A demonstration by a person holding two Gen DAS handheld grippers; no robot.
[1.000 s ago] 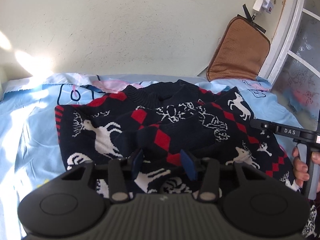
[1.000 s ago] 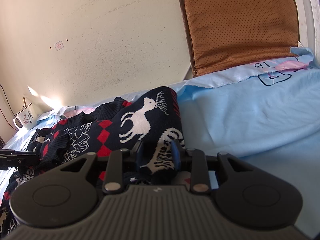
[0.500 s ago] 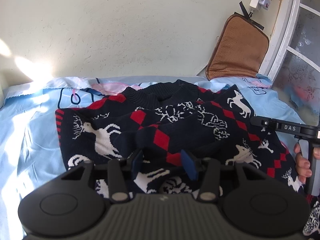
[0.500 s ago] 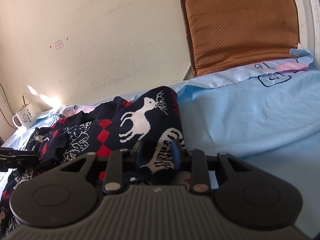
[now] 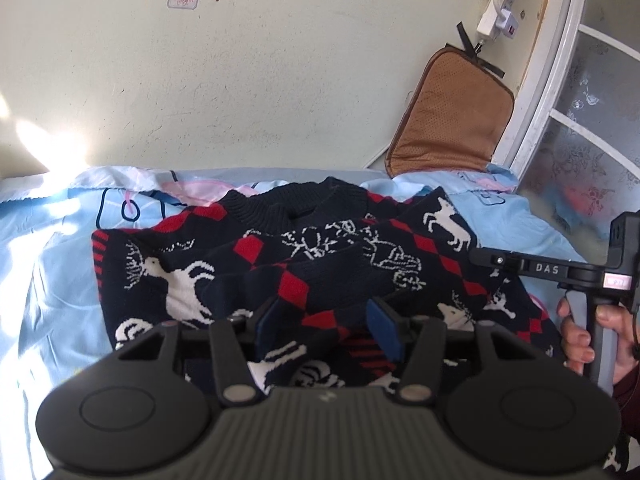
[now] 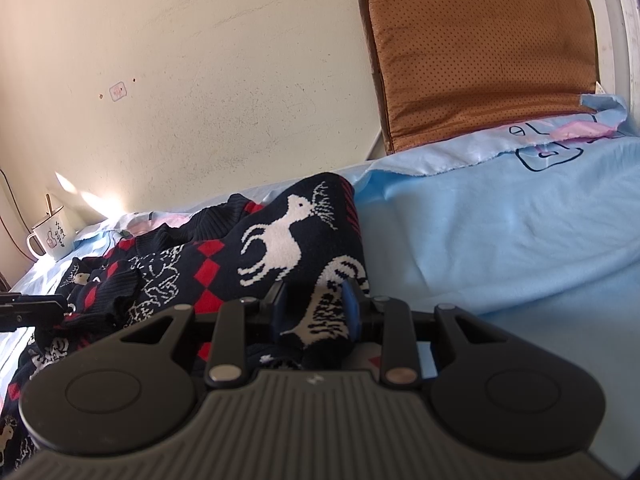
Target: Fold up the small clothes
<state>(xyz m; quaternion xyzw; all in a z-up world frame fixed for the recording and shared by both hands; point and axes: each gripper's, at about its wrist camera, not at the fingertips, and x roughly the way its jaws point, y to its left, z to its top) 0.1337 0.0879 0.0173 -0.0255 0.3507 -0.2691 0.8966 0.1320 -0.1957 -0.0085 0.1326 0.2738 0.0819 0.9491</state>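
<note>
Lying on light blue printed bedsheet point(image 5: 52, 280): navy knitted sweater with white reindeer and red diamonds point(image 5: 280, 256), collar toward cream wall point(image 5: 280, 80), sleeves folded over body. Left gripper point(image 5: 326, 326) at near hem, blue pads pinching bunched knit between them. Right gripper point(image 6: 316, 312) clamped narrow on sweater's right edge fold. Brown perforated cushion point(image 6: 480, 52) leaning against wall, beyond sheet. White enamel mug point(image 6: 50, 236) far left by wall.

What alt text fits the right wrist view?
The right gripper is clamped on a fold of a navy, red and white reindeer sweater lying on a light blue sheet. A brown cushion leans against the wall.
</note>
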